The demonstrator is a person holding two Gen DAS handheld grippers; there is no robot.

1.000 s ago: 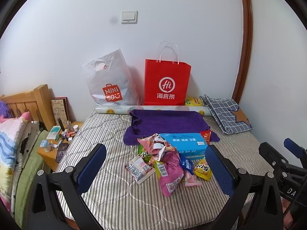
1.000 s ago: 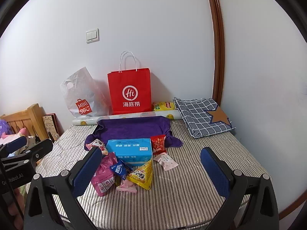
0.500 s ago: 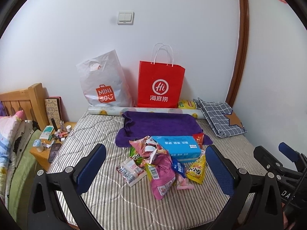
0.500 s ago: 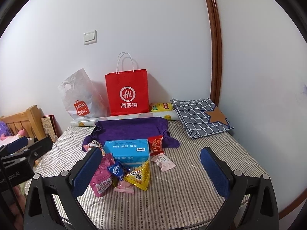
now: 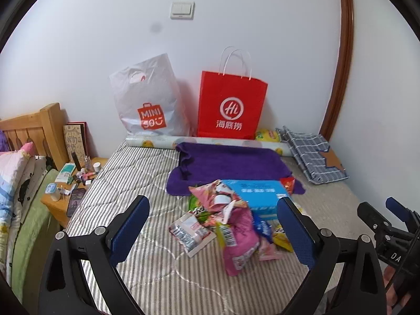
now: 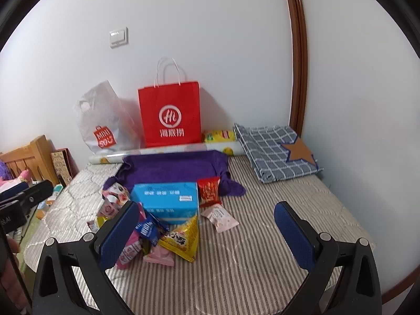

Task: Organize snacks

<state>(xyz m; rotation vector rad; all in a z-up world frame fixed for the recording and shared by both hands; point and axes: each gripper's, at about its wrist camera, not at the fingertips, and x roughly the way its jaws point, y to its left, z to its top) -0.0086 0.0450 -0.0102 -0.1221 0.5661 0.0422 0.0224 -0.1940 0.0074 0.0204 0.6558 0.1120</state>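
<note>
A heap of snack packets lies in the middle of the striped mattress (image 5: 136, 178): a blue box (image 5: 256, 193) (image 6: 165, 199), a big pink bag (image 5: 240, 236), a white-and-red packet (image 5: 190, 232), a yellow packet (image 6: 182, 239), a red packet (image 6: 208, 190) and a small pink packet (image 6: 220, 218). A purple towel (image 5: 228, 164) lies behind the heap. My left gripper (image 5: 212, 233) is open and empty, above the heap's near side. My right gripper (image 6: 207, 233) is open and empty, in front of the blue box.
A red paper bag (image 5: 231, 110) and a white Miniso plastic bag (image 5: 147, 99) stand against the wall. A rolled mat (image 5: 157, 141), a yellow packet (image 5: 267, 135) and a folded checked cloth (image 5: 312, 155) lie at the back. A cluttered wooden bedside table (image 5: 65, 194) stands left.
Both grippers have moved in slightly closer to the snack heap, which looks larger now. Both stay open. Nothing on the bed has moved.
</note>
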